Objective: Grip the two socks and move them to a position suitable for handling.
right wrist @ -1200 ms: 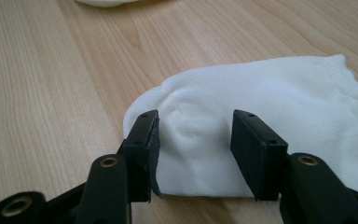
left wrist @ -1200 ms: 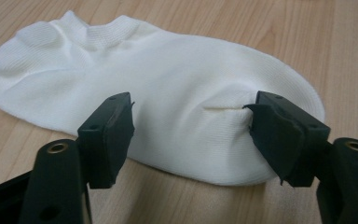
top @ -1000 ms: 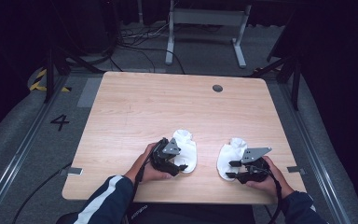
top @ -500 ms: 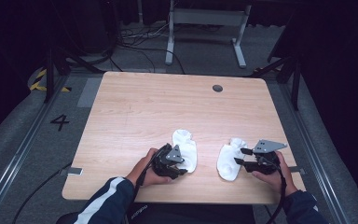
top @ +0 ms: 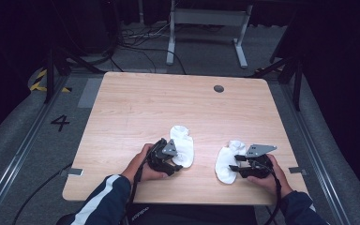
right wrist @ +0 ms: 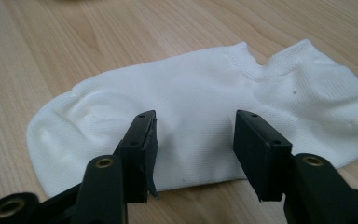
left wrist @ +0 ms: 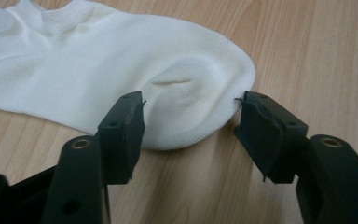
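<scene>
I have drawn both grippers back toward the near edge of the table [top: 136, 110]. My left gripper [left wrist: 191, 123] stands wide at the left sock [top: 183, 145] toe; my right gripper [right wrist: 196, 140], also wide, straddles the right sock [top: 226, 161]. Both socks lie flat, ungrasped, near that edge.

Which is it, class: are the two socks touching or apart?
Apart. The high view shows bare table between the left sock and the right sock.
</scene>
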Demonstrator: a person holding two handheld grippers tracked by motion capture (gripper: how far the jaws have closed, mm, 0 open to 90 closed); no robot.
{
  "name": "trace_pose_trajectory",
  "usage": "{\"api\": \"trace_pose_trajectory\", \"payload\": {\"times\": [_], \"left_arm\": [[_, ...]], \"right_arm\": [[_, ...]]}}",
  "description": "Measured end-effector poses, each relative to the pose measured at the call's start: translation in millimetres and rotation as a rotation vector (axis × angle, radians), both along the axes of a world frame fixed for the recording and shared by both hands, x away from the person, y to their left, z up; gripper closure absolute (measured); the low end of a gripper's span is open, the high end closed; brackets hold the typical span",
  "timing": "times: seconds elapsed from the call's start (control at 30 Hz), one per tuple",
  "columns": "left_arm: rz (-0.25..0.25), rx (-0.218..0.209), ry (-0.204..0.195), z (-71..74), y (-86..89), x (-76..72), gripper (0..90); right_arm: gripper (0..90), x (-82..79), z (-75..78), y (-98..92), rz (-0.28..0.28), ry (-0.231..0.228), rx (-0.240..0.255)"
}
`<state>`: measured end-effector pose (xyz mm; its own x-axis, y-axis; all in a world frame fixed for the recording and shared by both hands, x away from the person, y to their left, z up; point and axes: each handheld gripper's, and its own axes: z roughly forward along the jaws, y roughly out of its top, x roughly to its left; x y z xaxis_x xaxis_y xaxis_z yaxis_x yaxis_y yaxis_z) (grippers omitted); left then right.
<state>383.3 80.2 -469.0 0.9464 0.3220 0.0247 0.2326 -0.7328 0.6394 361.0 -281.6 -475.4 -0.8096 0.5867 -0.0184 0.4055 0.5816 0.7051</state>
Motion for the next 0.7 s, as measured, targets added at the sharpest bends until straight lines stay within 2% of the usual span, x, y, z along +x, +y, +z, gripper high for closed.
{"api": "trace_pose_trajectory", "payload": {"times": [0.1, 0.23, 0.33, 0.4, 0.53, 0.57, 0.6, 0.63, 0.67, 0.7], "left_arm": [[-0.001, -0.023, -0.010, 5.5, 0.5, -4.5, 38.6], [0.011, -0.087, -0.023, 14.7, -4.0, -12.4, 36.7], [-0.032, -0.121, -0.037, 22.0, -15.1, -21.4, 36.9], [-0.069, -0.135, -0.044, 25.1, -26.9, -28.5, 37.0], [-0.169, -0.146, -0.020, 24.7, -57.3, -42.5, 37.8], [-0.169, -0.146, -0.020, 24.7, -57.3, -42.5, 38.7], [-0.189, -0.144, -0.015, 22.5, -68.2, -46.9, 39.1], [-0.208, -0.140, -0.017, 20.7, -76.0, -49.3, 39.1], [-0.208, -0.140, -0.017, 20.7, -76.0, -49.3, 39.2], [-0.228, -0.127, -0.011, 18.6, -86.9, -52.3, 39.0]], "right_arm": [[49.8, -1.8, 0.2, 3.4, 0.008, -0.001, -0.002], [47.5, -3.0, 1.0, 6.0, 0.014, 0.000, -0.007], [47.0, -5.9, 6.0, 8.4, 0.024, -0.021, -0.010], [47.5, -6.8, 12.9, 6.1, 0.018, -0.045, 0.016], [49.6, -4.5, 25.8, -9.0, -0.054, -0.112, 0.035], [49.6, -4.5, 25.8, -9.0, -0.054, -0.112, 0.035], [51.0, 2.0, 30.6, -23.5, -0.120, -0.129, 0.055], [51.5, 4.3, 31.5, -27.4, -0.137, -0.132, 0.058], [52.2, 8.3, 32.1, -32.6, -0.166, -0.139, 0.054], [53.0, 11.8, 32.0, -36.2, -0.184, -0.134, 0.062]]}}
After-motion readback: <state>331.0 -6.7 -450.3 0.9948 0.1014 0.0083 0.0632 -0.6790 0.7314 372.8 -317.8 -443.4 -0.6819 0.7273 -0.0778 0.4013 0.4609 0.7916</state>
